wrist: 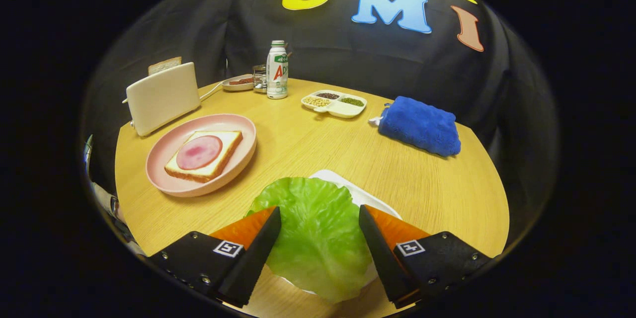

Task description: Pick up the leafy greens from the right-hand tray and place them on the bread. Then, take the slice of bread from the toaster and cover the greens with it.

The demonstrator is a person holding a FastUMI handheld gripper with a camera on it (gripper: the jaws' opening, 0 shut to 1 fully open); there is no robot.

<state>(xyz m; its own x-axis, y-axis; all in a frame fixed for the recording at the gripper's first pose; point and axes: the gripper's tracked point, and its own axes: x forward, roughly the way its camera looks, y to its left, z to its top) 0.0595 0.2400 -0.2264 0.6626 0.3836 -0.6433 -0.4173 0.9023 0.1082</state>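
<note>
Pale wood-grain covered the round table (308, 144) that stood against the booth's black cloth wall. At the near edge lay a flat white tray (357, 191), and on it a broad, crinkled green lettuce leaf (315, 238) that hid most of the tray. The gripper (320, 216) hung over this leaf with its two black, orange-backed fingers (261, 243) spread wide apart, one on each side of the leaf and neither visibly pressing on it.

Beyond the fingers to the left sat a round pink plate (164, 181) holding a square slice of toasted bread (218, 159) topped with a round pink slice of ham (198, 152). Behind the plate stood a cream-white toaster (161, 97) with a second slice of bread (164, 64) poking up from its slot. Farther back were a white bottle with a green cap (277, 69), a small glass jar (259, 78) just beside it and a small white dish (236, 84). To the right of the bottle rested a white divided dish (334, 103) of beans and grains, and well apart from it a folded blue towel (420, 125).
</note>
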